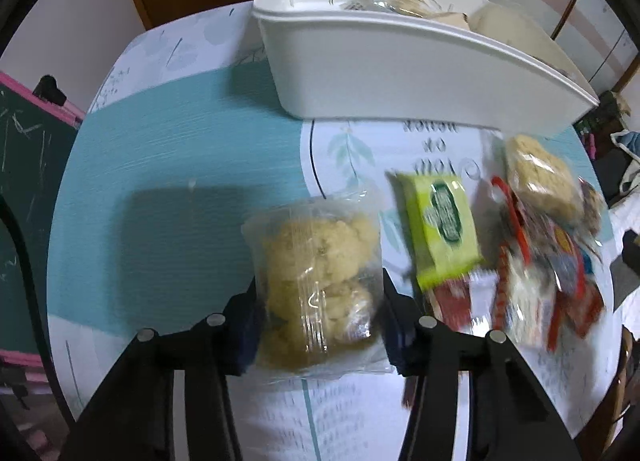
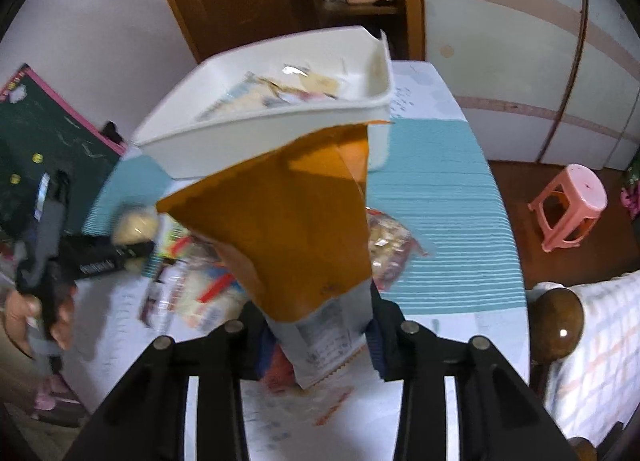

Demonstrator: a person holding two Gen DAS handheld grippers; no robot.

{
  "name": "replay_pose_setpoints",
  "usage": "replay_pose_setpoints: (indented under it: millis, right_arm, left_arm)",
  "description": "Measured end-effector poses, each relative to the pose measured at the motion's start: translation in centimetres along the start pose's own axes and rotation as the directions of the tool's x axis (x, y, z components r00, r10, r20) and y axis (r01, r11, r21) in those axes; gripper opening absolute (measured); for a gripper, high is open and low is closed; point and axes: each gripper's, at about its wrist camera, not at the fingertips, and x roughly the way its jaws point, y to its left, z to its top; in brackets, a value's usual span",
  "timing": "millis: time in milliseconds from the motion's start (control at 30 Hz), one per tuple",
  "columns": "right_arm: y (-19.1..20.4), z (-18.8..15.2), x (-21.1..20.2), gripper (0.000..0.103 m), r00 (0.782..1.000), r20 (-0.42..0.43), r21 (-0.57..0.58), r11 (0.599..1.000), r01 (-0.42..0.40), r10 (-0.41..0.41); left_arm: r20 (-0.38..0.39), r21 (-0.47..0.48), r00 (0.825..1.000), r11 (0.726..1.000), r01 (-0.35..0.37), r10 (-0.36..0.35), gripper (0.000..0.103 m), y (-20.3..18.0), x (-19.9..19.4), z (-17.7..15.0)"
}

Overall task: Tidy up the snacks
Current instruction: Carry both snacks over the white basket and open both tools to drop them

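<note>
Left wrist view: looks forward and down along its fingers from close above the table (image 1: 168,165), toward the white bin (image 1: 400,73) at the far edge.
Right wrist view: higher, from the near edge, facing the same bin (image 2: 256,133).
Shared: bin, snack pile (image 1: 536,261), teal tablecloth.

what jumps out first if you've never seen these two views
In the right wrist view, the orange packet fills the middle, clamped at its lower end in the right gripper and raised in front of the white bin. In the left wrist view, the left gripper pinches a clear bag of pale cookies over the teal tablecloth, with a green packet and a blurred snack pile to its right.
</note>
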Motion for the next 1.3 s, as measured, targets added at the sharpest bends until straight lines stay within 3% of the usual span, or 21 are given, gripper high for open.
replay_pose_setpoints:
  millis: [200, 400, 733, 900, 1133, 1200, 1300]
  right_arm:
    - [2.5, -0.8, -2.7, 0.037, 0.997, 0.040, -0.029, 0.998, -0.063, 0.064]
    - [5.4, -1.7, -6.1, 0.037, 0.991, 0.073, -0.073, 0.992, -0.106, 0.111]
    - [9.7, 0.6, -12.9, 0.037, 0.976, 0.175, -0.157, 0.982, -0.105, 0.132]
    - [10.1, 4.0, -15.7, 0.038, 0.966, 0.229, -0.143, 0.986, -0.091, 0.123]
    - [10.0, 11.4, -19.5, 0.038, 0.955, 0.280, -0.111, 0.991, -0.073, 0.102]
    - [10.0, 14.1, -20.0, 0.038, 0.956, 0.281, -0.099, 0.993, -0.056, 0.082]
    - [9.9, 17.5, -19.2, 0.039, 0.966, 0.255, -0.082, 0.996, -0.018, 0.039]
  left_arm:
    - [0.038, 0.016, 0.999, 1.000, 0.019, -0.020, 0.048, -0.4, -3.6, -2.7]
    - [0.145, 0.051, 0.988, 0.998, 0.042, -0.049, 0.048, -1.5, -10.5, -4.4]
    - [0.349, 0.153, 0.935, 0.988, 0.014, -0.067, 0.049, -2.9, -23.9, -3.9]
    - [0.427, 0.198, 0.903, 0.979, -0.040, -0.050, 0.049, -3.7, -29.5, -1.3]
    - [0.476, 0.207, 0.879, 0.975, -0.076, -0.033, 0.049, -4.2, -32.9, 4.2]
    - [0.477, 0.199, 0.878, 0.977, -0.078, -0.027, 0.049, -4.4, -32.9, 6.1]
    - [0.451, 0.177, 0.892, 0.983, -0.050, -0.036, 0.049, -4.1, -31.8, 9.5]
